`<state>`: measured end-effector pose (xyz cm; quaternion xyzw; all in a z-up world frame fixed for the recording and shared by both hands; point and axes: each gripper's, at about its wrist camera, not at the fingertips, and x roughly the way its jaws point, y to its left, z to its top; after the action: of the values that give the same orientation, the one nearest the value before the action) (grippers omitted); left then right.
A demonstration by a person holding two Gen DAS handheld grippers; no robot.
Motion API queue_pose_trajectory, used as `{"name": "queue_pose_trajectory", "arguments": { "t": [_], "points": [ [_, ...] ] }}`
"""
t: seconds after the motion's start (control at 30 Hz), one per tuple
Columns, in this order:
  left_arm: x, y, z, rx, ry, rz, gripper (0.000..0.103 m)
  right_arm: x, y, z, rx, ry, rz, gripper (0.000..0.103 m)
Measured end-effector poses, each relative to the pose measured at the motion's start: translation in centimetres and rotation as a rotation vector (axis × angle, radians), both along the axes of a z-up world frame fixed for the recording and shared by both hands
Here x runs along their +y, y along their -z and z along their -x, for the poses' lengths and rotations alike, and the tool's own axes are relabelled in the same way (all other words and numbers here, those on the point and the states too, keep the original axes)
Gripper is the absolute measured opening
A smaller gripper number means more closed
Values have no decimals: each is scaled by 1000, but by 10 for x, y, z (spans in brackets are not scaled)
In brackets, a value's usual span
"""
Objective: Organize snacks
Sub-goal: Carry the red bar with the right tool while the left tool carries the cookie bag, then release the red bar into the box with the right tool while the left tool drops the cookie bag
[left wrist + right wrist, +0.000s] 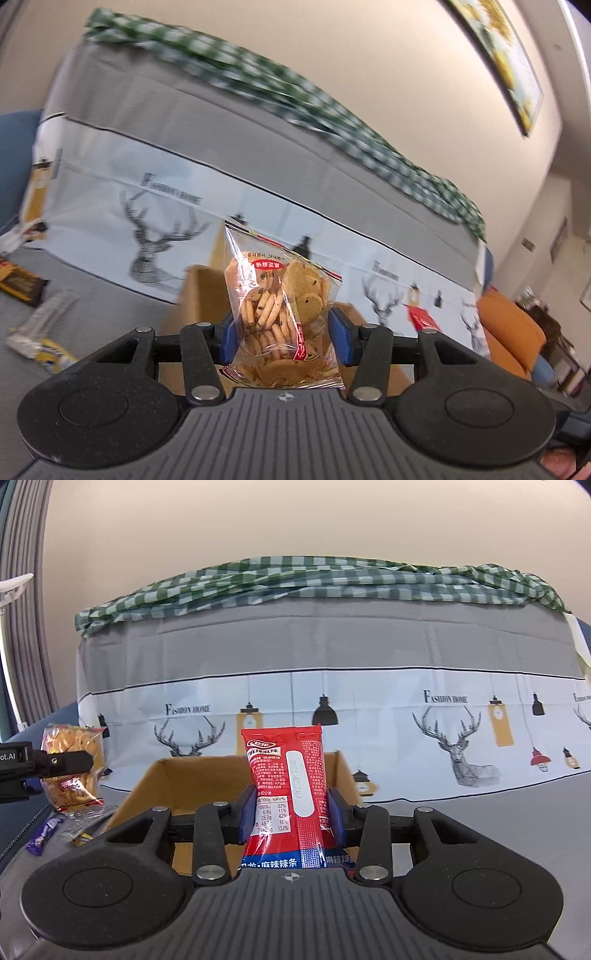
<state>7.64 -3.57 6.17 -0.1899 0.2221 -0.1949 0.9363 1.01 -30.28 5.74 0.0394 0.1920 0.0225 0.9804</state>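
My left gripper (282, 332) is shut on a clear bag of small cookies (280, 295), held upright in front of an open cardboard box (201, 295). My right gripper (291, 812) is shut on a red spicy-strip packet (288, 775), standing upright just before the same cardboard box (184, 779). In the right wrist view the left gripper (55, 762) shows at the far left edge with the cookie bag (70, 771) in it, left of the box. The box interior, as far as it shows, looks bare.
A sofa back under a grey and white deer-print cover (369, 664) rises behind the box, a green checked cloth (332, 579) on top. Loose snacks lie on the seat: a purple bar (44, 836), a dark packet (18, 284), a silver wrapper (40, 328). An orange chair (513, 332) stands right.
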Motion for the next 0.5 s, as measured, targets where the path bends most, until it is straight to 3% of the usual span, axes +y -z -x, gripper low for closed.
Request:
{"name": "queue_pose_trajectory", "arguments": {
  "t": [0.27, 0.5],
  "points": [
    [-42, 2, 7, -52, 100, -63, 54, -4, 2, 1, 0, 11, 17, 42],
    [-56, 5, 11, -70, 129, -77, 54, -1, 2, 1, -4, 8, 26, 42]
  ]
}}
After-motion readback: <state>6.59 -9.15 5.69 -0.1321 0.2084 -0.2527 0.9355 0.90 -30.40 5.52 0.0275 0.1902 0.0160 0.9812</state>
